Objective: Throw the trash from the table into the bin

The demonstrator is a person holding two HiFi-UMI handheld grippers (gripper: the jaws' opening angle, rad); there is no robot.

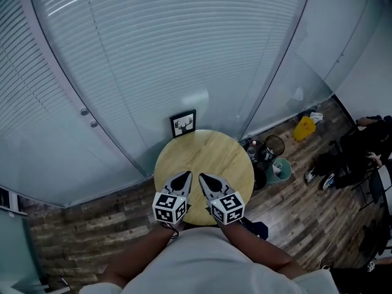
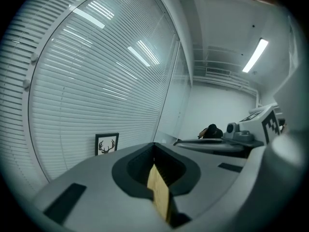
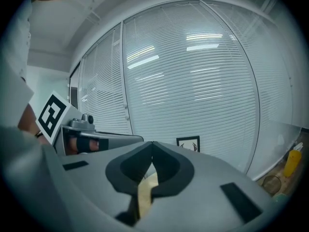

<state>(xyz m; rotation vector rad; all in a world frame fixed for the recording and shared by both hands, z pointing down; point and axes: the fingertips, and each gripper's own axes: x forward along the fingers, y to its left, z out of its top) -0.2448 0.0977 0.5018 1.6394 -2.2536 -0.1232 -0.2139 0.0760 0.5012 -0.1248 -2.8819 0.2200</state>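
**Head view.** The left gripper (image 1: 185, 179) and right gripper (image 1: 204, 180) sat side by side over the near edge of the round wooden table (image 1: 208, 149), lower centre of frame. Both pairs of jaws were pinched together and carried nothing. No trash could be made out on the tabletop. Only a framed deer picture (image 1: 183, 123) stood at its far edge against the blinds.

The teal bin (image 1: 282, 169) stood on the floor just right of the table. It was round and open-topped, with something pale inside that was too small to tell. A black wire basket (image 1: 274, 144) sat just above it in frame, and a yellow bottle (image 1: 304, 128) lay further up-right.

Judged: this was either a search for leftovers or the task was near done. To do it well, sweep the whole tabletop, part one set of jaws before any reach, and keep the drop over the teal bin rather than the basket beside it.

**Left gripper view.** The jaw tips met at lower centre. Only a sliver of wooden top showed behind them, and there was no trash. The deer picture (image 2: 106, 143) was at lower left.

**Right gripper view.** The jaws were likewise closed on nothing. The deer picture (image 3: 188, 143) was at centre-right and the yellow bottle (image 3: 291, 162) at the far right edge.
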